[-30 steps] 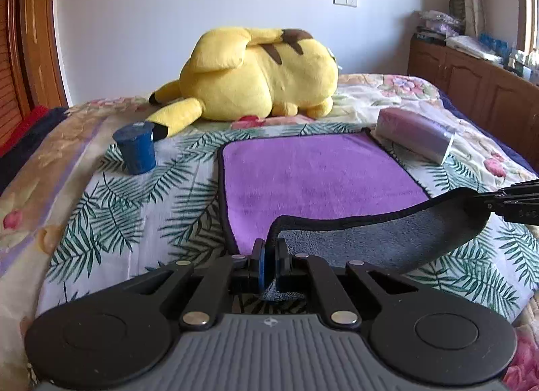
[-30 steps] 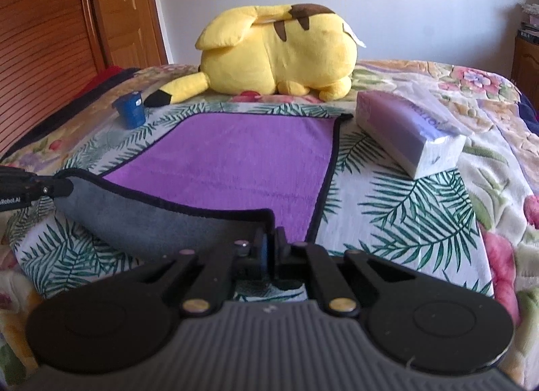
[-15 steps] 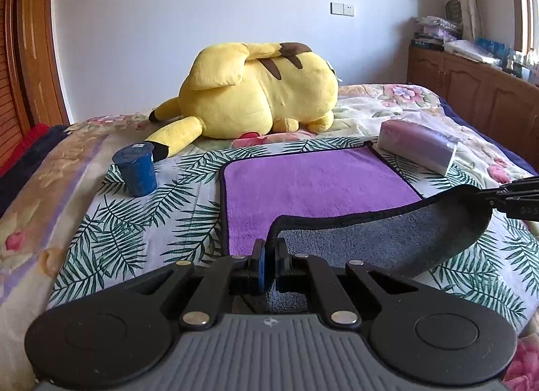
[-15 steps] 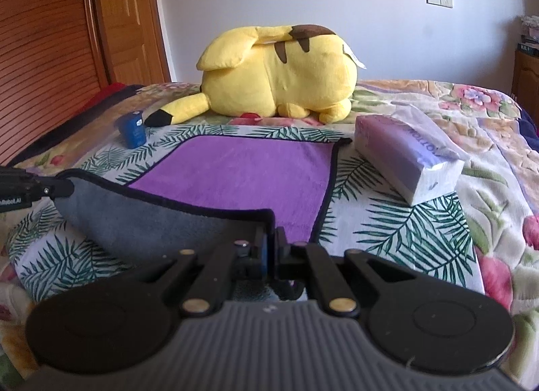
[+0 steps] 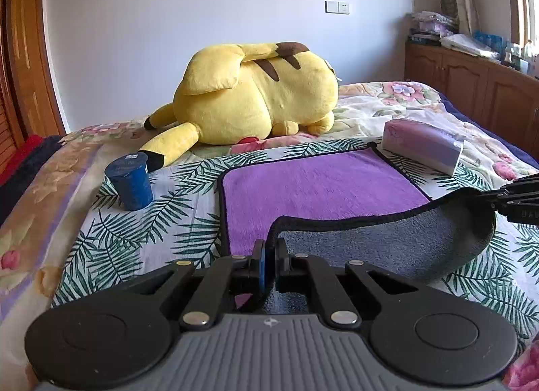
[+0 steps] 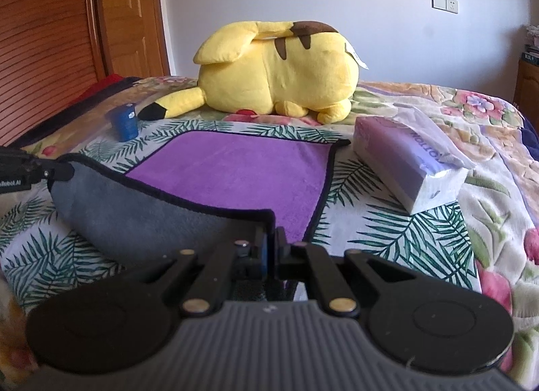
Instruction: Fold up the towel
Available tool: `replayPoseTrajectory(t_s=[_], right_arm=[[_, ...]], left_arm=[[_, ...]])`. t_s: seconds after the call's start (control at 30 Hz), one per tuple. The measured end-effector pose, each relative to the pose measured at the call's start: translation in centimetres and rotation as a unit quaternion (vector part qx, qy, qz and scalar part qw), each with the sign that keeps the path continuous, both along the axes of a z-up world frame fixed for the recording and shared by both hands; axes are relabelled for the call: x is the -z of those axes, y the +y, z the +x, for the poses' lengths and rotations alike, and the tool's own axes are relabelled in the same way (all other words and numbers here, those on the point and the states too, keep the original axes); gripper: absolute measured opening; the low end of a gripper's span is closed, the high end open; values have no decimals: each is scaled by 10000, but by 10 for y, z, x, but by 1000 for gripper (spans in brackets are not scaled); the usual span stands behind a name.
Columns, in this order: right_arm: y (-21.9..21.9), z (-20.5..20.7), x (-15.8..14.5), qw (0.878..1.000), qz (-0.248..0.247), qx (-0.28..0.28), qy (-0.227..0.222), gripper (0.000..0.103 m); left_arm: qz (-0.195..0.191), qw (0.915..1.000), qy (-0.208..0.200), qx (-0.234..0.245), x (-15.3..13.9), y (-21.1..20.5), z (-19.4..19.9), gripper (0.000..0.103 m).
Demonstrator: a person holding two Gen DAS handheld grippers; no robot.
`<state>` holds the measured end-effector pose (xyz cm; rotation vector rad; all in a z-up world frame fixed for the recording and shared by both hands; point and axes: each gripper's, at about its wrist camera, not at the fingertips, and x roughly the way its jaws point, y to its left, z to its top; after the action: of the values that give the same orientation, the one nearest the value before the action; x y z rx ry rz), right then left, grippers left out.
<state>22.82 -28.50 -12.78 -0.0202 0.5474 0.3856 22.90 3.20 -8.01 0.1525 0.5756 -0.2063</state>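
Room: a bedroom with a pale wall, a wooden door on the left and wooden cabinets on the right; everything lies on a bed [image 5: 101,232] covered by a palm-leaf and flower print quilt.

Towel: a purple microfibre towel with a grey underside and black edging [image 5: 313,185] lies flat on the bed straight ahead of both grippers, its near edge lifted so the grey side shows and sags between them.

Left gripper [image 5: 268,258]: its fingers are clamped on the near left corner of the towel, the black hem pinched between the pads.

Right gripper [image 6: 269,249]: its fingers are likewise closed on the near right corner, with the hem rising into them.

Other things: a large yellow plush toy with brown stripes [image 5: 256,94] lies beyond the far edge of the towel; a small dark blue cylindrical cup [image 5: 129,182] stands left of it, apart from the cloth; a lilac soft pack of tissues [image 6: 407,161] lies just right of the far right corner.

Key relation: the held edge runs left to right between the two grippers, and the free far edge lies directly forward of the fingers, parallel to it. Both hands look equally near, one per corner.

Step in hand: most likely carrying the near edge forward to fold the towel in half; the fold is not yet made.

Risk: the far right corner sits close to the tissue pack, so an uneven carry could skew the hems.
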Motion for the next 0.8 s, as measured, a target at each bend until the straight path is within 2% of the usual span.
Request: replayPoseTrajectory(t_s=[0.33, 0.8], right_arm=[[2, 8, 2, 10000, -33, -35, -33, 4], [0, 21, -23, 9992, 169, -64, -366, 4]], left_arm=[[36, 9999, -37, 87, -3, -4, 9, 5], [-18, 9997, -237, 45, -22, 5, 18, 5]])
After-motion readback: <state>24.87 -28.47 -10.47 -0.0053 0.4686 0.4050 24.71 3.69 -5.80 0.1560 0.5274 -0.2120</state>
